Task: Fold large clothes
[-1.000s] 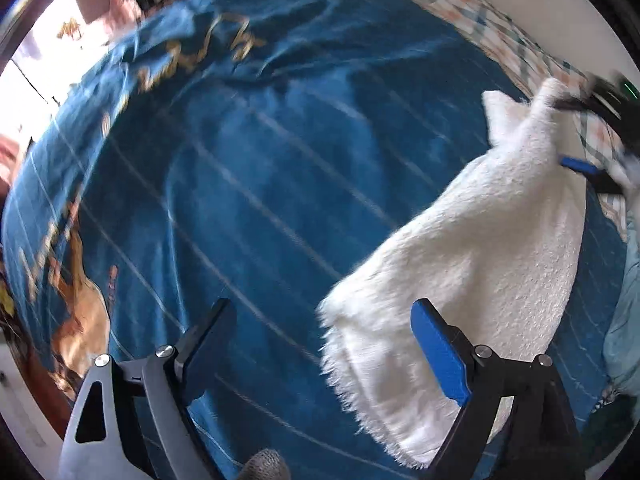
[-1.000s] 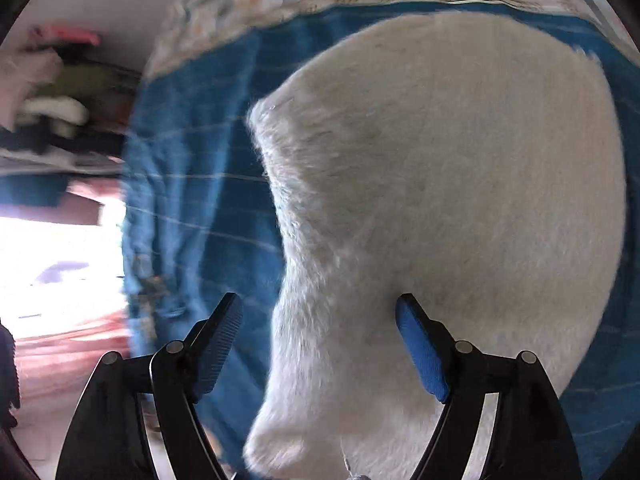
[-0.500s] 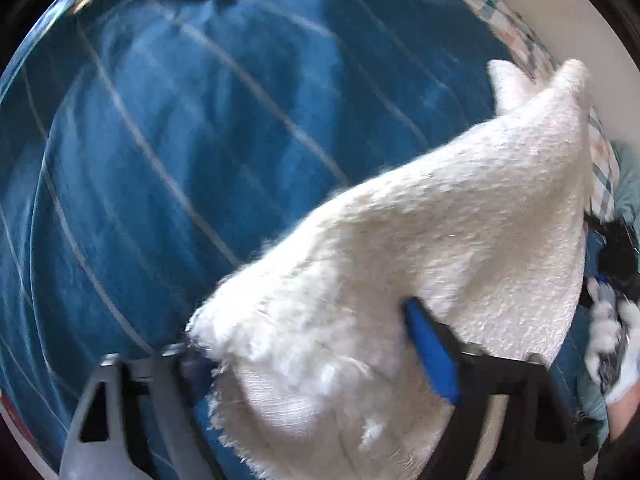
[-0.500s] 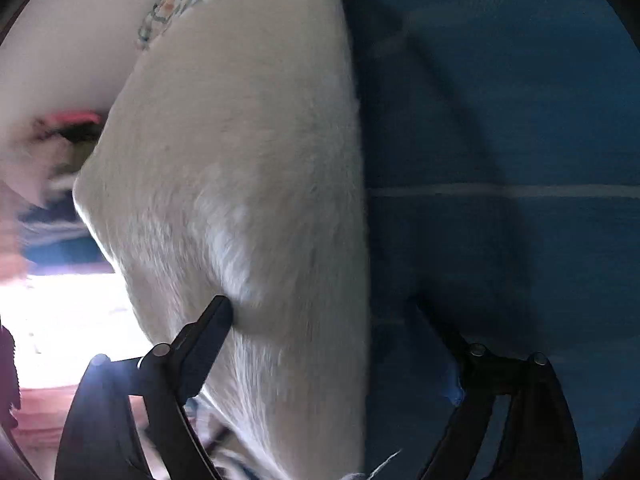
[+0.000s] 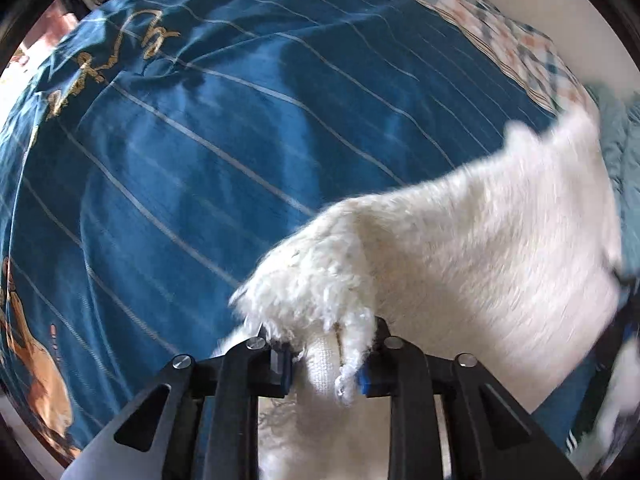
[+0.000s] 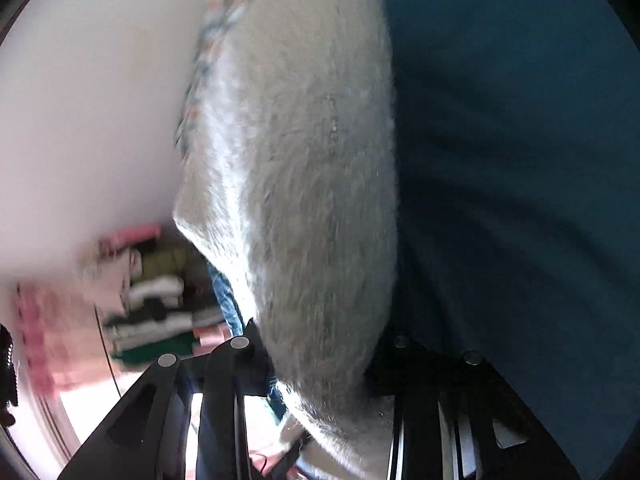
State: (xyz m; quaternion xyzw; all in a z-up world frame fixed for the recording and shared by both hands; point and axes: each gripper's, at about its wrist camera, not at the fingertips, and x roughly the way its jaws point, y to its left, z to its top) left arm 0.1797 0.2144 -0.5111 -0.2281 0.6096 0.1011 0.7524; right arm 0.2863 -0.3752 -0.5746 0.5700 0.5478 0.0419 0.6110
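A white fluffy garment (image 5: 472,248) hangs stretched over the blue striped bedspread (image 5: 208,128). My left gripper (image 5: 328,364) is shut on a bunched corner of it, fleece pinched between the blue pads. In the right wrist view the same garment (image 6: 312,184) fills the middle, grey in shadow. My right gripper (image 6: 320,368) is closed in on its lower edge, with the fabric between the two fingers. The garment spans from one gripper to the other, lifted off the bed.
A checked sheet (image 5: 516,44) borders the bed by the white wall. A pale teal cloth (image 5: 624,160) lies at the right edge. Folded clothes (image 6: 156,304) are stacked on shelves to the left. The dark blue bedspread (image 6: 520,160) lies under the right gripper.
Both grippers were open around the garment a second ago; both have closed on it. The garment has been lifted and stretched sideways over the bed.
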